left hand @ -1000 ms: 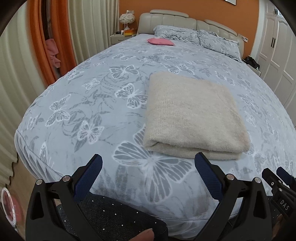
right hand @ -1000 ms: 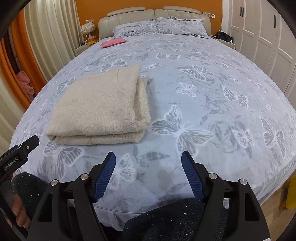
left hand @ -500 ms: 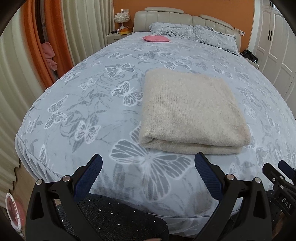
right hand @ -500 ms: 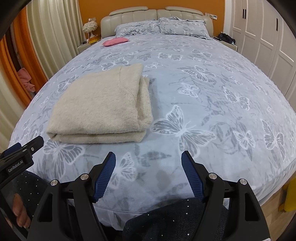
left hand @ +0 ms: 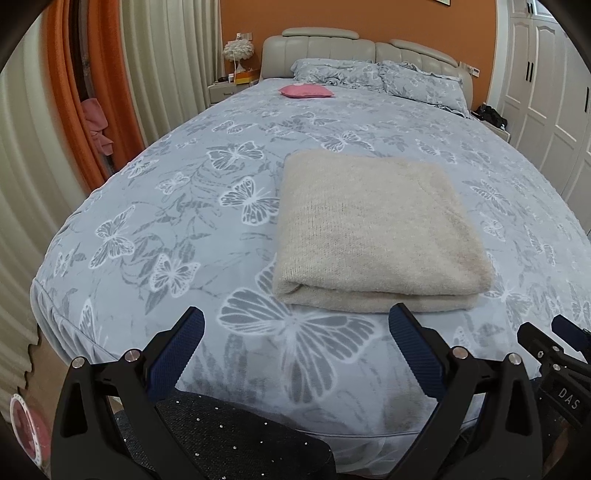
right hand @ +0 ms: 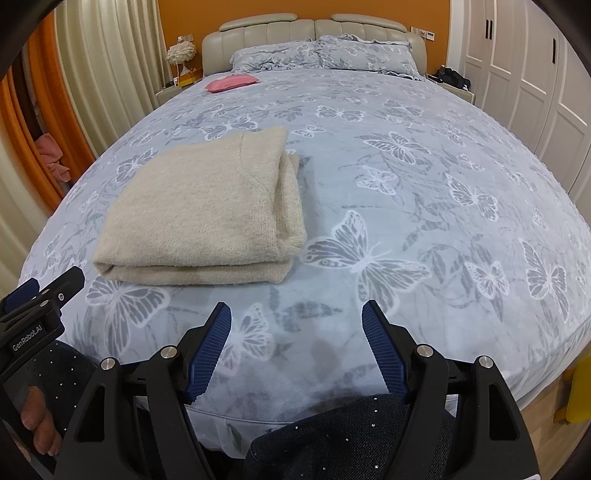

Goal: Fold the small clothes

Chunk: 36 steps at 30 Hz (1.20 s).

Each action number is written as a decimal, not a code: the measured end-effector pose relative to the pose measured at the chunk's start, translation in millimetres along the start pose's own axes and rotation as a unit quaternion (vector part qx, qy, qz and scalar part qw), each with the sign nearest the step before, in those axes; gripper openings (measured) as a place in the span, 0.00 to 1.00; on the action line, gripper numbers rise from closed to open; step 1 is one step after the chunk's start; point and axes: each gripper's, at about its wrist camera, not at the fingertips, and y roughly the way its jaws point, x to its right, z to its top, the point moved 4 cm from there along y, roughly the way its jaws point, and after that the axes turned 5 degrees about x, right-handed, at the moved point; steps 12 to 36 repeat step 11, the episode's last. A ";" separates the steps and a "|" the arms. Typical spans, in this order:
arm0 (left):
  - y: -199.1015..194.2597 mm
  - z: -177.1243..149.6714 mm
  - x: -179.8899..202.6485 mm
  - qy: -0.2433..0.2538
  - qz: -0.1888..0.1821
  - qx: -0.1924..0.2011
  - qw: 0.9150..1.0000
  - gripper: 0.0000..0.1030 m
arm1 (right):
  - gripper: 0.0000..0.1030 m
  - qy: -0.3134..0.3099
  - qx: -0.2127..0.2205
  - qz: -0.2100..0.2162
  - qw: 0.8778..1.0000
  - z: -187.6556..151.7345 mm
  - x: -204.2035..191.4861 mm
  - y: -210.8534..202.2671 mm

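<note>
Folded beige sweater (left hand: 376,229) near edge of butterfly-print bed (left hand: 184,206); orange wall (right hand: 184,18) far; left tool (left hand: 295,332), right tool (right hand: 295,332) wide open, empty.

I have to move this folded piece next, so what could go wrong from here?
The folded beige knit sweater has loose layered edges on its right side; gripping only the top layer could undo the fold. Both the left gripper and the right gripper are open and empty, off the sweater.

Left tongs (left hand: 295,343) and right tongs (right hand: 296,338) side by side, jaws spread wide, both empty.
</note>
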 end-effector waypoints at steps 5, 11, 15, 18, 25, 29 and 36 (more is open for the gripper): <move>3.0 -1.0 -0.6 -0.003 0.001 -0.010 1.000 0.95 | 0.69 -0.001 -0.001 0.000 1.000 0.1 -0.1 0.2; 4.2 -0.9 -3.0 -0.006 -0.007 -0.014 1.000 0.94 | 0.69 0.000 0.000 0.000 1.000 -0.1 -0.3 0.1; 4.2 -0.9 -3.0 -0.006 -0.007 -0.014 1.000 0.94 | 0.69 0.000 0.000 0.000 1.000 -0.1 -0.3 0.1; 4.2 -0.9 -3.0 -0.006 -0.007 -0.014 1.000 0.94 | 0.69 0.000 0.000 0.000 1.000 -0.1 -0.3 0.1; 4.2 -0.9 -3.0 -0.006 -0.007 -0.014 1.000 0.94 | 0.69 0.000 0.000 0.000 1.000 -0.1 -0.3 0.1; 4.2 -0.9 -3.0 -0.006 -0.007 -0.014 1.000 0.94 | 0.69 0.000 0.000 0.000 1.000 -0.1 -0.3 0.1; 4.2 -0.9 -3.0 -0.006 -0.007 -0.014 1.000 0.94 | 0.69 0.000 0.000 0.000 1.000 -0.1 -0.3 0.1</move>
